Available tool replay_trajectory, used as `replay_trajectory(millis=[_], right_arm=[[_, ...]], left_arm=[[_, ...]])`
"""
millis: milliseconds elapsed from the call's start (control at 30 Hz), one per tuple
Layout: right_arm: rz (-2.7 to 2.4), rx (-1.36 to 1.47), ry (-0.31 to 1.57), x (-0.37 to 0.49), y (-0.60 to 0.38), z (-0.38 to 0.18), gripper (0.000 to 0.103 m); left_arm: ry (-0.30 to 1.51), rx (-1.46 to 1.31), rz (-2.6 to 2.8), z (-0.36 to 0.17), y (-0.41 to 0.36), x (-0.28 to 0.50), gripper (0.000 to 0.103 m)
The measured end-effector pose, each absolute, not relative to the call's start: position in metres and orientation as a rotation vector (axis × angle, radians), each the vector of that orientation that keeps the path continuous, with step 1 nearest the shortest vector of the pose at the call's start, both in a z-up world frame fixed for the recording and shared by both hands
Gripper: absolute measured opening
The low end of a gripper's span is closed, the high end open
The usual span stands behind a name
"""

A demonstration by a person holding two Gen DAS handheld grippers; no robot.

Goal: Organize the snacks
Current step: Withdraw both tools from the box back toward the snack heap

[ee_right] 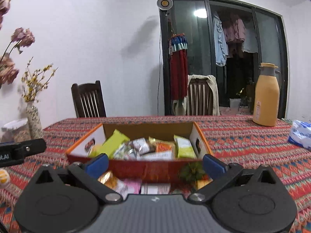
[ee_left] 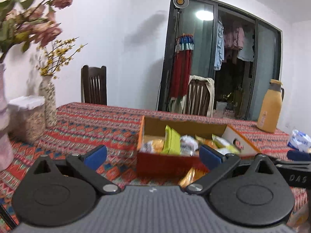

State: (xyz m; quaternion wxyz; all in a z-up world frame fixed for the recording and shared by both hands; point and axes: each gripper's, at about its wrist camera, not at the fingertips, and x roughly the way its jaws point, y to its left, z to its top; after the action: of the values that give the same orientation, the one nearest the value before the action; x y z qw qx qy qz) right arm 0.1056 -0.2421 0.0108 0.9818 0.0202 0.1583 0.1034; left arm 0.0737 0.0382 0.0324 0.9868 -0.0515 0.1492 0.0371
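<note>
An open cardboard box (ee_right: 147,168) with a red front wall sits on the patterned tablecloth, filled with several snack packets, among them green ones (ee_right: 114,141). Loose packets (ee_right: 128,186) lie on the cloth in front of the box, close under my right gripper (ee_right: 155,164). That gripper is open and empty, its blue pads (ee_right: 97,164) spanning the box front. In the left wrist view the same box (ee_left: 165,165) is ahead and to the right. My left gripper (ee_left: 153,156) is open too, holding nothing. An orange packet (ee_left: 189,177) lies by its right finger.
Two vases with flowers (ee_left: 48,101) and a lidded jar (ee_left: 27,114) stand at the left. A yellow thermos (ee_right: 267,99) and a blue-white pack (ee_right: 301,134) are at the right. Two wooden chairs (ee_right: 88,99) stand behind the table.
</note>
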Motion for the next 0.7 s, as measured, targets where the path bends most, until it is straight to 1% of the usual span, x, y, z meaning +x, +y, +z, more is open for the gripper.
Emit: replay_trajectory(millis=[167, 333, 533, 700], right_arm=[[0.193, 0.036, 0.377, 0.07, -0.25, -0.007, 0.103], [0.191, 0.029, 0.445, 0.046, -0.251, -0.028, 0.103], [0.207, 0.019, 0.483, 0.044, -0.245, -0.038, 0.103], [0.223, 0.043, 0.53, 0.058, -0.239, -0.051, 0.103]], left_arm=[[0.364, -0.105, 0.102, 0.008, 0.057, 0.041, 0.103], [0.389, -0.147, 0.148, 0.0, 0.079, 0.018, 0.103], [0.39, -0.149, 0.154, 0.0, 0.083, 0.015, 0.103], [0.435, -0.134, 0.12, -0.013, 0.071, 0.023, 0.103]])
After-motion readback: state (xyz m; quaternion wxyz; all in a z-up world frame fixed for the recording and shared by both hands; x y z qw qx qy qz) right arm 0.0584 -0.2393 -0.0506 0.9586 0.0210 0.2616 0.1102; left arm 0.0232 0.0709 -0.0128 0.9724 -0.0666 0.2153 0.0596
